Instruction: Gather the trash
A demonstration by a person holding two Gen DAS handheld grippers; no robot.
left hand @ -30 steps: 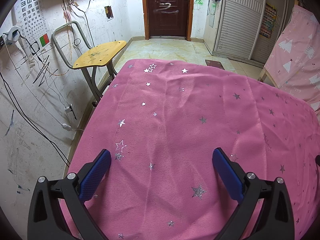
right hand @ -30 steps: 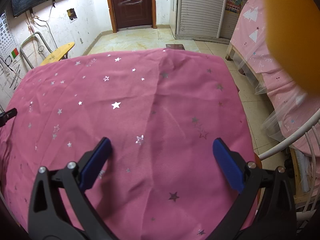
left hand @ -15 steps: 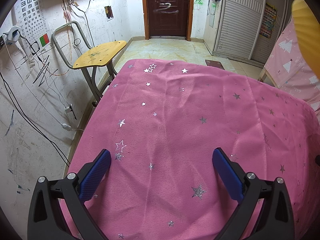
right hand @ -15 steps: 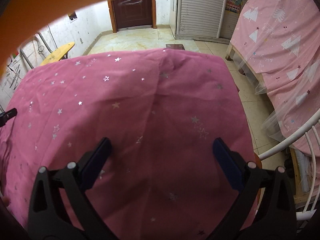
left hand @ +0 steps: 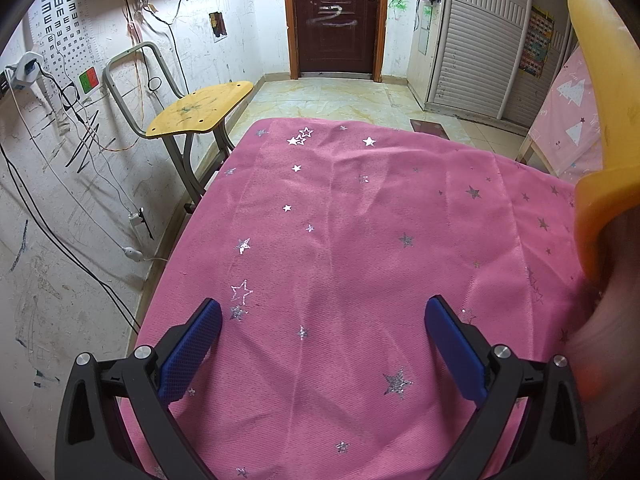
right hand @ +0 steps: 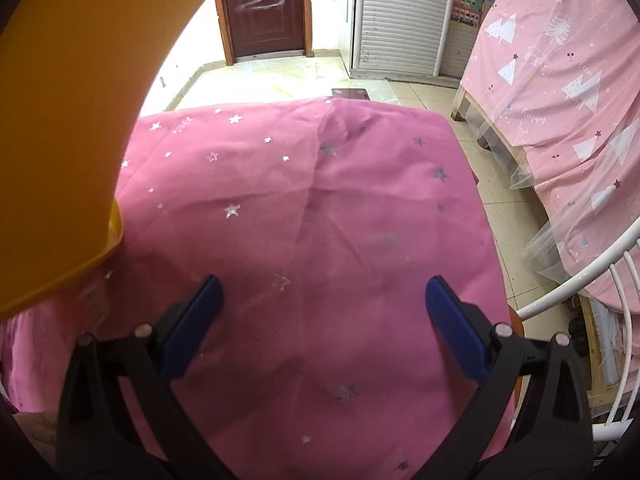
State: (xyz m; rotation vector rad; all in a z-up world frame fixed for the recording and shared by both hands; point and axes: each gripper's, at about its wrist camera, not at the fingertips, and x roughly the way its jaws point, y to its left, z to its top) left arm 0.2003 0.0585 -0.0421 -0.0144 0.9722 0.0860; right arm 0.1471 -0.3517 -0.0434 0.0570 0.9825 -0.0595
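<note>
Two empty, spread claws, left claw and right claw, flank a blurred orange container above the pink star-patterned surface, between them; no trash is visible.

I held the left tool low and level with its blue-padded fingers spread wide and nothing between them, while the right tool sat in the same forward-pointing pose, its jaws likewise parted and empty.
</note>
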